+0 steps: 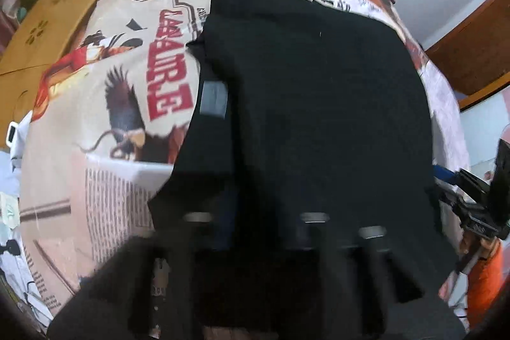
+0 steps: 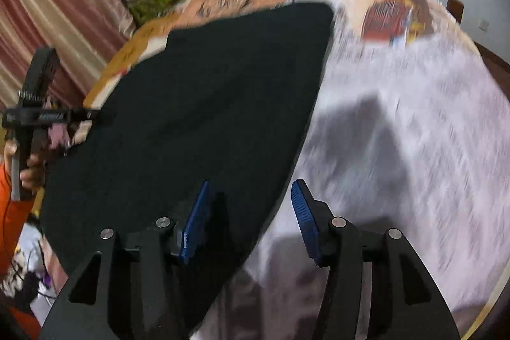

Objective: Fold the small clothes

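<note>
On the printed bedsheet point(image 1: 105, 148), black garment point(image 2: 207, 104); right claw point(image 2: 251, 212) spread, left claw point(image 1: 255, 244) state unclear.

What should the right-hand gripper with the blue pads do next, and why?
Probably close on the near edge of the black garment. The right gripper stands open, that edge running between its blue pads, so nothing is gripped there yet for a fold.

printed bedsheet point(image 1: 105, 168) (newsprint pics), blk garment point(image 1: 318, 117)
</note>
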The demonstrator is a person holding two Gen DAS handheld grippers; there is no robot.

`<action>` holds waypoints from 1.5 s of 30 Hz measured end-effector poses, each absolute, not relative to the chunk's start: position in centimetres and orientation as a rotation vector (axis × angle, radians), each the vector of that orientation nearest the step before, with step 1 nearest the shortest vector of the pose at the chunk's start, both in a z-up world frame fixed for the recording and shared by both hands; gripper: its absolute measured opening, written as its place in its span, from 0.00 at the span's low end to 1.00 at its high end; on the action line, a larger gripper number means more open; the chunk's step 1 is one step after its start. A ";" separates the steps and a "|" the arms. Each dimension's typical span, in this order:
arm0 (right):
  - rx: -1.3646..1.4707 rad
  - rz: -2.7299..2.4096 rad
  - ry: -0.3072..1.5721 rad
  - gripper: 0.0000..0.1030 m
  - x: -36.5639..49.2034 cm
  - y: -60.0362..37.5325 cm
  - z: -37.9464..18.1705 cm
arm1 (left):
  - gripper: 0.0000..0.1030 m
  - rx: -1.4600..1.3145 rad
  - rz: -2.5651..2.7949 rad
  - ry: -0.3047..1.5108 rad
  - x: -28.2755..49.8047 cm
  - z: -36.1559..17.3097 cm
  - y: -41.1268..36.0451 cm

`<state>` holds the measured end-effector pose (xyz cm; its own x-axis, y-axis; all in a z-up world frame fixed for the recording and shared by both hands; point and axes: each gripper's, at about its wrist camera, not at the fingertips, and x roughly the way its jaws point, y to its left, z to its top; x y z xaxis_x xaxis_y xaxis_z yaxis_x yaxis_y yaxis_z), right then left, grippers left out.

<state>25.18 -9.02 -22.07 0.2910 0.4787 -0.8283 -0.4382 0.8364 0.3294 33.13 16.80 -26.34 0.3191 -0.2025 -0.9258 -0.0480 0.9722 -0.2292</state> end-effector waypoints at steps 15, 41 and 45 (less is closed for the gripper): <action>0.006 0.623 1.125 0.48 20.8 -8.6 -20.1 | 0.59 -0.115 0.052 1.112 24.6 -21.7 17.8; 0.058 0.623 1.123 0.48 18.2 -9.0 -21.0 | 0.04 -0.209 0.054 1.164 17.3 -24.8 18.0; 0.080 0.624 1.119 0.48 18.3 -9.4 -20.6 | 0.11 -0.296 0.027 1.146 17.6 -23.7 19.4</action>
